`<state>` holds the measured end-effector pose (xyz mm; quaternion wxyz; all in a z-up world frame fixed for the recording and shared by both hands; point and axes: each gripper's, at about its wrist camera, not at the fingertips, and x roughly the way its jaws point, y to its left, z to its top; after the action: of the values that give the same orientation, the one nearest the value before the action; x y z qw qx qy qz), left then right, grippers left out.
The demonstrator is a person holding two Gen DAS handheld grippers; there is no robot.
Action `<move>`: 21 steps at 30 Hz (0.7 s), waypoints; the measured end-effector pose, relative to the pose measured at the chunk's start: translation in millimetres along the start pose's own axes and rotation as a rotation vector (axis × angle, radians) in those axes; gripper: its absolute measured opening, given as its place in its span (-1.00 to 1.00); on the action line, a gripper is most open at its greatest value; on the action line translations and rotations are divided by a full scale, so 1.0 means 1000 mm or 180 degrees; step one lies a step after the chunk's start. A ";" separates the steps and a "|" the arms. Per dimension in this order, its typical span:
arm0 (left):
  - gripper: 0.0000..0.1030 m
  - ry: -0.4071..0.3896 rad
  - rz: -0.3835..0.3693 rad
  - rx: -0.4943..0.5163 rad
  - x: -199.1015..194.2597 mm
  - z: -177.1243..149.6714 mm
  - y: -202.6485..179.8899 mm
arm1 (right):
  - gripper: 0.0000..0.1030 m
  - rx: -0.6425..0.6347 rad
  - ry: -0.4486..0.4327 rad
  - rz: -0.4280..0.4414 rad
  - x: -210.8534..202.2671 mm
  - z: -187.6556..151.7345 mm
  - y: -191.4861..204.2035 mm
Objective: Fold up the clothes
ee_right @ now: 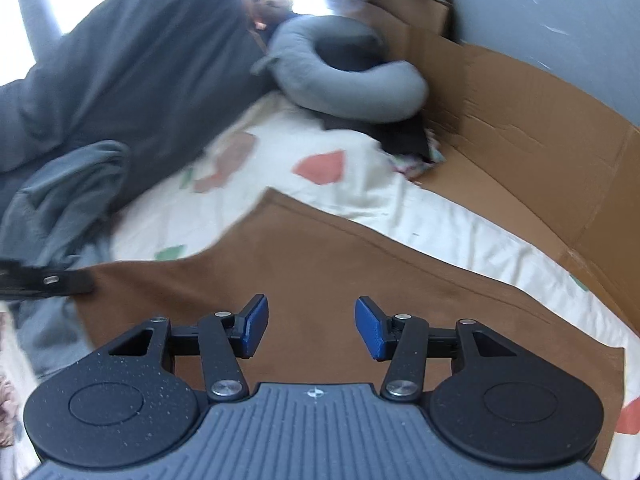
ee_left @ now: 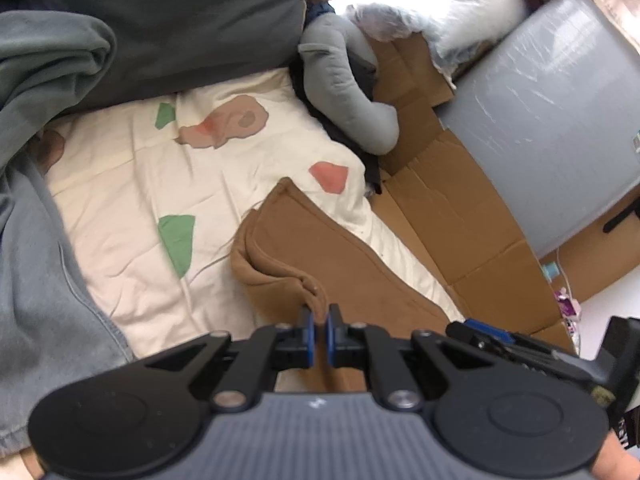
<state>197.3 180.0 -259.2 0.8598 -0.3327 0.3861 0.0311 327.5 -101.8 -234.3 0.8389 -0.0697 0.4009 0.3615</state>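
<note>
Nearest the lens, the left gripper has its blue-padded fingers pressed together on a bunched fold of the soft brown fabric garment, and the part of the cloth below the pinch is hidden behind the gripper's black body. Its near end is cut off there too, so what kind of garment it is cannot be told. From the right wrist view, which is blurred by motion, the right gripper has its fingers standing well apart with nothing between them; the brown garment lies spread flat beneath and beyond them, untouched by the pads. At that view's left edge a black bar pokes in, probably part of the other gripper, but too smeared to be sure. The garment rests on a bed covered with a cream quilted bedspread printed with green and coral patches, with one end bunched up towards the left gripper and the other reaching towards the bed's edge. A light blue-grey sweatshirt is heaped along the left side, only partly in view. Flattened brown cardboard lines the bed's right side, against a pale grey plastic-wrapped panel. Farther off lie a curved grey stuffed cushion, a large dark grey pillow and a white crumpled plastic bag; the brightness behind them washes out any detail.
</note>
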 end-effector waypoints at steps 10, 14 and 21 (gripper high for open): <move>-0.88 0.0198 -0.0087 0.0125 0.000 0.015 -0.031 | 0.15 -0.0399 -0.0003 0.0388 -0.020 -0.013 0.071; -0.88 0.0263 -0.0150 0.0128 0.003 0.018 -0.037 | 0.15 -0.0532 -0.0096 0.0348 -0.014 -0.020 0.095; -0.88 0.0397 -0.0373 -0.0012 0.012 0.022 -0.030 | 0.15 -0.0756 -0.0123 0.0319 0.008 -0.014 0.124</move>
<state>228.7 167.6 -240.6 0.8338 -0.3576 0.4187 -0.0394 240.1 -12.5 -227.9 0.8132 -0.1415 0.3420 0.4491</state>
